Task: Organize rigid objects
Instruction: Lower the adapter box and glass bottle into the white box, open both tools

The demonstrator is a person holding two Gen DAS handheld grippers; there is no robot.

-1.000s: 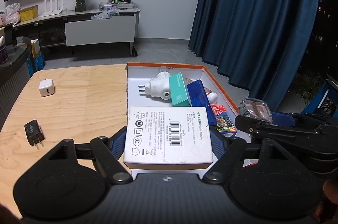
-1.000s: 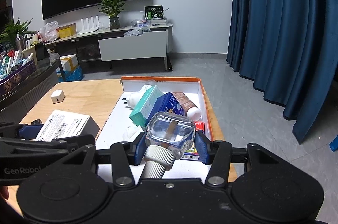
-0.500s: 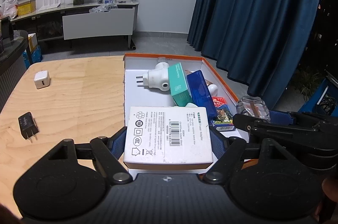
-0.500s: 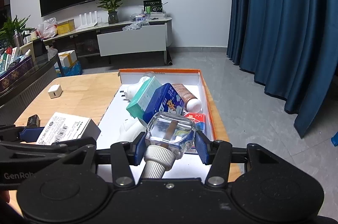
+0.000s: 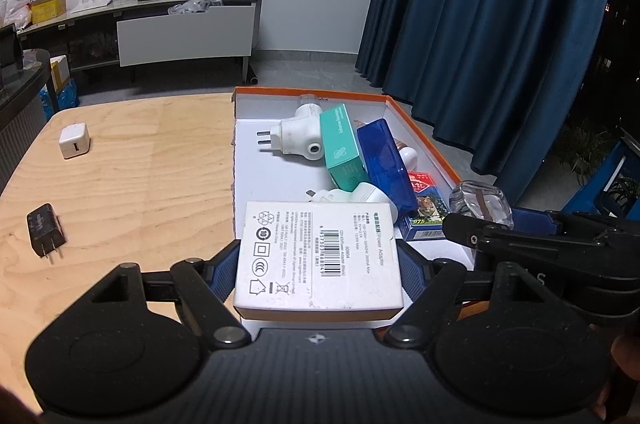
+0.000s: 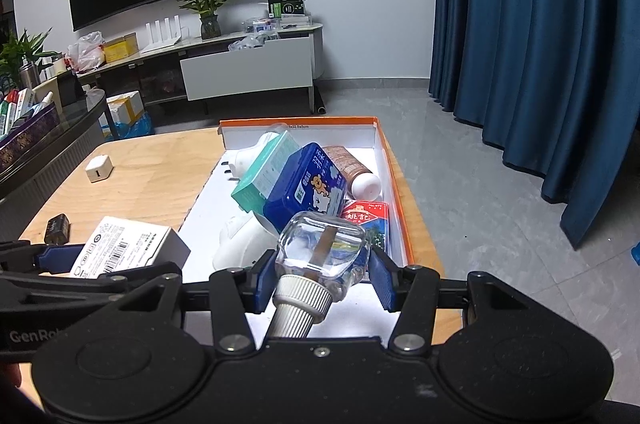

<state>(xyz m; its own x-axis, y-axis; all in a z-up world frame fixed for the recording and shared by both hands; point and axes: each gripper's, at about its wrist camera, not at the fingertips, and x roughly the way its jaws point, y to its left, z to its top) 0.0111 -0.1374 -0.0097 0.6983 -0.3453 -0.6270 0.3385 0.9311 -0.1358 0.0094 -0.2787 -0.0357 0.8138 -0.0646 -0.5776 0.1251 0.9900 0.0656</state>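
While both claws stayed clamped, sorting looked about half finished.
Left gripper (image 5: 318,264) held a white box (image 5: 318,256), right gripper (image 6: 320,274) a glass bottle (image 6: 324,248), above the tray's (image 5: 424,136) near edge; two chargers (image 5: 74,143) remained by the desk's left edge.

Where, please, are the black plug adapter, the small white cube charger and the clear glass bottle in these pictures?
black plug adapter (image 5: 45,230), left wrist view, on its dark body.
small white cube charger (image 5: 74,143), left wrist view, on its top face.
clear glass bottle (image 6: 324,248), right wrist view, on its glass body.
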